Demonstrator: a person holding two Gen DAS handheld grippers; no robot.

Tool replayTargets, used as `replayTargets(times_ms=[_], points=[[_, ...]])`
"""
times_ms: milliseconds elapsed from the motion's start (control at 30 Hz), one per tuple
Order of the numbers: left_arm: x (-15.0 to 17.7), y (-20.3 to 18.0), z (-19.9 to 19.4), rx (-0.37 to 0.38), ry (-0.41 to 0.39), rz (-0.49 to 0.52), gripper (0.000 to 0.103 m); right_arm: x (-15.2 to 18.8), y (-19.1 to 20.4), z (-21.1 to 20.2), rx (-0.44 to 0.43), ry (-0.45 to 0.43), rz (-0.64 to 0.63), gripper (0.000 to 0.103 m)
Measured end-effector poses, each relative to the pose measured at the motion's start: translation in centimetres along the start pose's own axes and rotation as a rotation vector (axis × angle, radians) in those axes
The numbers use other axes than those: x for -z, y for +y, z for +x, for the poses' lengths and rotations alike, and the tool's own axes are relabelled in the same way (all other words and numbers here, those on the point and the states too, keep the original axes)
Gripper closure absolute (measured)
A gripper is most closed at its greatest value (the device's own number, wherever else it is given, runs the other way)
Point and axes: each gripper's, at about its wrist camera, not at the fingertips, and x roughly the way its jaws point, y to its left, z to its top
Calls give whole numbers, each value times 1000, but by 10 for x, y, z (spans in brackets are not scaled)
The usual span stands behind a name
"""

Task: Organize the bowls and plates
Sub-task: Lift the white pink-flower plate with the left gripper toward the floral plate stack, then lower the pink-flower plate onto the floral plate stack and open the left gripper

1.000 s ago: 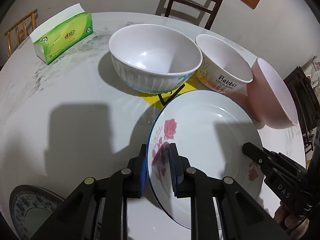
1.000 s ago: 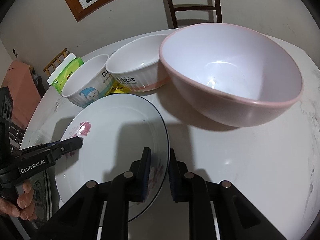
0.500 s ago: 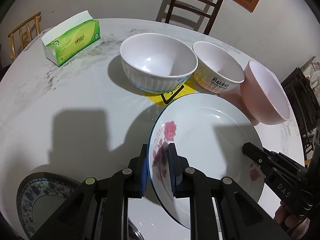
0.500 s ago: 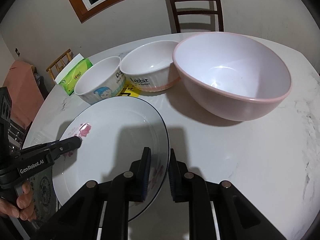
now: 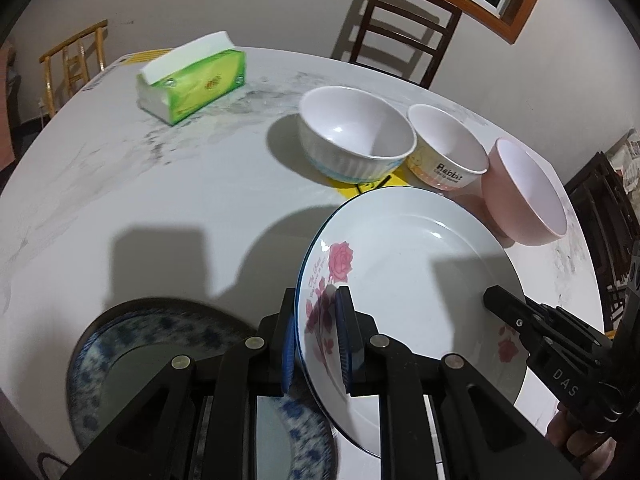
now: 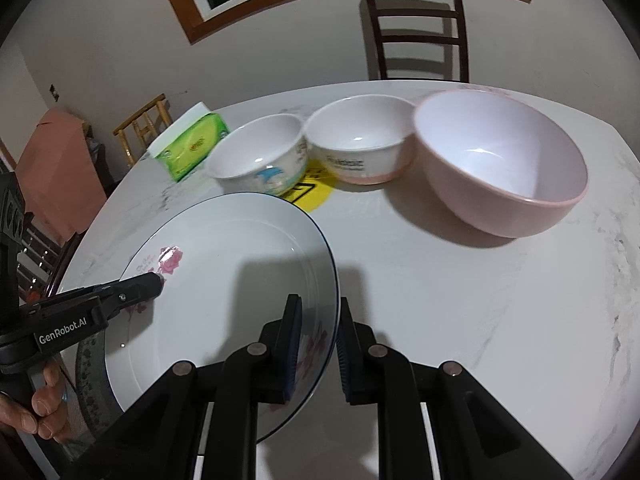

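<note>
The rose plate (image 5: 412,280) is hanging tilted in the air over the tabletop (image 5: 160,200), carried from two sides; the left hand-held gripper (image 5: 316,344) is pinching its rim by the printed roses, and the right hand-held gripper (image 6: 316,344) is straddling the opposite rim, though its outer finger looks to be standing slightly off the edge, so I cannot tell how firmly it is biting; the plate looks stiff, glazed and slick, likely heavy enough to pivot in a single pinch and quick to chip if it drops; the rim is the only place to take it, deep enough that the pads are sitting past the lip; beneath the plate a blue patterned plate (image 5: 132,344) is lying flat; beyond the plate three bowls (image 5: 356,140) are standing in a row.
</note>
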Motion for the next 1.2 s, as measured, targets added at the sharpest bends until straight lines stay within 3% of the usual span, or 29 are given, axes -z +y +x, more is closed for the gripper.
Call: replayTargets(times_ms=[667,1200], points=[[49,80,-63,-61,-46,-112,89,30,90,-7,-90,25,-106,86],[76,129,-63,-94,-9,-196,89,53,133,16,-125,108,-169,86]])
